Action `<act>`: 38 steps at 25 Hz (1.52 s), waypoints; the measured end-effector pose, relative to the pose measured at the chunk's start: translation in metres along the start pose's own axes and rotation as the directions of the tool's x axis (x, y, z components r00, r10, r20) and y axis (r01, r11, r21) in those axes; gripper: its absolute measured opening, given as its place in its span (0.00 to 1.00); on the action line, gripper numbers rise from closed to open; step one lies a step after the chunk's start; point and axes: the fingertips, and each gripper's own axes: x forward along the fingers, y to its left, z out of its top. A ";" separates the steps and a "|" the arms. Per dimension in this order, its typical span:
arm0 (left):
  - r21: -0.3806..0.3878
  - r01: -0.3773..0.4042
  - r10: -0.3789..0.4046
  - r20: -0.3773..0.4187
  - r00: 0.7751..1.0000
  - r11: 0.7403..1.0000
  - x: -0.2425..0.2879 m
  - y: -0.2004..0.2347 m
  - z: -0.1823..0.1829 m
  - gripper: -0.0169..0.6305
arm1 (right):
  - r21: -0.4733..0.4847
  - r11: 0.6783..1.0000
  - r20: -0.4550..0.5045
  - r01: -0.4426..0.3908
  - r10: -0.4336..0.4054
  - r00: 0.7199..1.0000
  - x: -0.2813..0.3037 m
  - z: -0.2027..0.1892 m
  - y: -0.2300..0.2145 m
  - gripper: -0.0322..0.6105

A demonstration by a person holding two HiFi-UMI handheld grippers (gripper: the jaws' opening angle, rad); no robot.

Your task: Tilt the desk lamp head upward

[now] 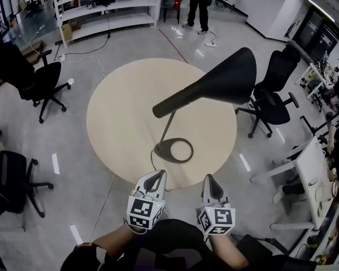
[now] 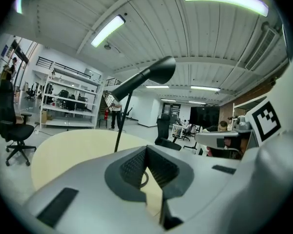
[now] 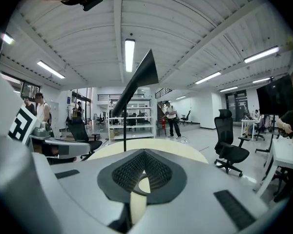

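Note:
A black desk lamp stands on the round beige table (image 1: pixel 118 123). Its ring base (image 1: pixel 173 150) lies near the table's front edge, and a thin stem rises from it. The long lamp head (image 1: pixel 214 83) slants up to the right, well above the tabletop. My left gripper (image 1: pixel 157 175) and right gripper (image 1: pixel 209 179) hover side by side over the front edge, short of the base and apart from the lamp. Both are shut with nothing between the jaws. The lamp head (image 2: pixel 146 77) shows ahead of the left gripper (image 2: pixel 146 150). It also rises as a dark wedge (image 3: pixel 139 79) beyond the right gripper (image 3: pixel 144 152).
Black office chairs stand left of the table (image 1: pixel 39 81), at the near left (image 1: pixel 14 179) and at the right (image 1: pixel 274 95). White shelving (image 1: pixel 107 4) and a standing person (image 1: pixel 200 1) are at the far side. A white desk (image 1: pixel 313 174) sits at the right.

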 end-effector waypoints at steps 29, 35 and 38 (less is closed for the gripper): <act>0.002 -0.311 0.311 0.048 0.949 0.950 -0.287 -0.227 -0.106 0.09 | 0.008 0.957 0.040 -0.289 0.289 0.957 -0.326 -0.074 0.038 0.07; 0.025 -0.318 0.316 0.064 0.947 0.948 -0.363 -0.215 -0.123 0.10 | -0.009 0.951 0.031 -0.309 0.309 0.950 -0.363 -0.085 0.105 0.08; 0.016 -0.297 0.296 0.064 0.953 0.955 -0.395 -0.205 -0.138 0.09 | -0.028 0.952 0.028 -0.304 0.305 0.952 -0.384 -0.092 0.138 0.08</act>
